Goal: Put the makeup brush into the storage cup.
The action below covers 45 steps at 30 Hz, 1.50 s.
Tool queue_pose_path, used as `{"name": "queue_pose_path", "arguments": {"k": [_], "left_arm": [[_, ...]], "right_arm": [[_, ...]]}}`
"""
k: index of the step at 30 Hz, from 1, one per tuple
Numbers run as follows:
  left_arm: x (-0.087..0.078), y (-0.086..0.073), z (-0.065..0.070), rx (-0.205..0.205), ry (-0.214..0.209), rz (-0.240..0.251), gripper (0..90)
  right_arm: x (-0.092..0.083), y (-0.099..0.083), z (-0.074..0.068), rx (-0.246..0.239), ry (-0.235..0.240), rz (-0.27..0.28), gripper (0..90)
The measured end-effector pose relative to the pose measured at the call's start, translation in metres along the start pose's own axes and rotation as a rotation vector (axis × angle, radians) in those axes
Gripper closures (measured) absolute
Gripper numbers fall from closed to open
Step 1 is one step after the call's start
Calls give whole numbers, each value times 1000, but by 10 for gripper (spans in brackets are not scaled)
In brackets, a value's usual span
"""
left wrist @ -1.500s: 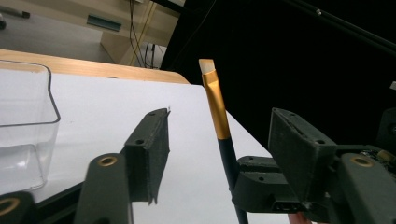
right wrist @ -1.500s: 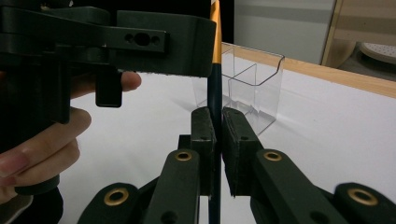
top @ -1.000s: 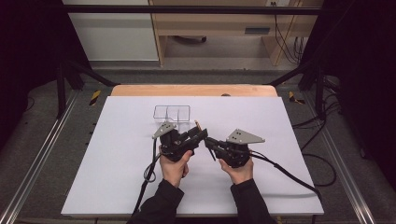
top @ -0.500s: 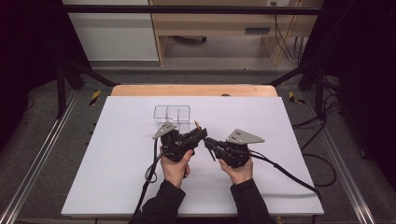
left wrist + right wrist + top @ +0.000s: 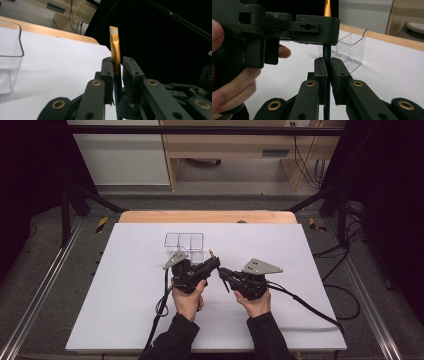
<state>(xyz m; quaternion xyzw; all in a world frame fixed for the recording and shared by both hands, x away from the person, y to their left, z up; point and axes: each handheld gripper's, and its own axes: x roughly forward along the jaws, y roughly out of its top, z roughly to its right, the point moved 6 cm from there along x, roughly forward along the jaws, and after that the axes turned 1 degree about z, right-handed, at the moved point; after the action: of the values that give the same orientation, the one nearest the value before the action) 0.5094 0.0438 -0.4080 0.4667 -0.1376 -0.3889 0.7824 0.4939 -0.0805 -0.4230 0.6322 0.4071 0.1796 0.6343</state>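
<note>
Mid-table, near the clear divided box [image 5: 184,241] | left gripper [image 5: 117,72] pinches paintbrush [image 5: 114,47] at its gold ferrule | right gripper [image 5: 327,72] clamps its dark handle | white mat [image 5: 125,285] beneath

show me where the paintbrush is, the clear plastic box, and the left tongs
paintbrush [image 5: 115,47]: left gripper view, on its gold ferrule.
clear plastic box [image 5: 184,241]: high view, on its divider wall.
left tongs [image 5: 117,68]: left gripper view, between the two jaw tips, which clamp the brush.

Left tongs [image 5: 214,265] and right tongs [image 5: 223,272] tip to tip, near clear box [image 5: 184,241].
</note>
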Motion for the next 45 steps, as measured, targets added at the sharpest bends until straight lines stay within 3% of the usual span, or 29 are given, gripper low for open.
{"name": "queue_pose_path", "arguments": {"k": [17, 23, 32, 40, 45], "left_arm": [[-2, 1, 2, 33, -2, 13, 825], [-7, 5, -1, 62, 11, 12, 826], [-15, 11, -3, 114, 13, 12, 826], [-26, 20, -5, 155, 21, 11, 826], [-34, 26, -7, 179, 27, 12, 826]], "right_arm": [[-1, 1, -1, 7, 6, 7, 830], [-5, 5, -1, 19, 10, 19, 732], [-10, 12, 10, 27, -23, 6, 580], [-12, 13, 19, 9, -102, -21, 405], [-14, 14, 22, 7, -126, -31, 336]]}}
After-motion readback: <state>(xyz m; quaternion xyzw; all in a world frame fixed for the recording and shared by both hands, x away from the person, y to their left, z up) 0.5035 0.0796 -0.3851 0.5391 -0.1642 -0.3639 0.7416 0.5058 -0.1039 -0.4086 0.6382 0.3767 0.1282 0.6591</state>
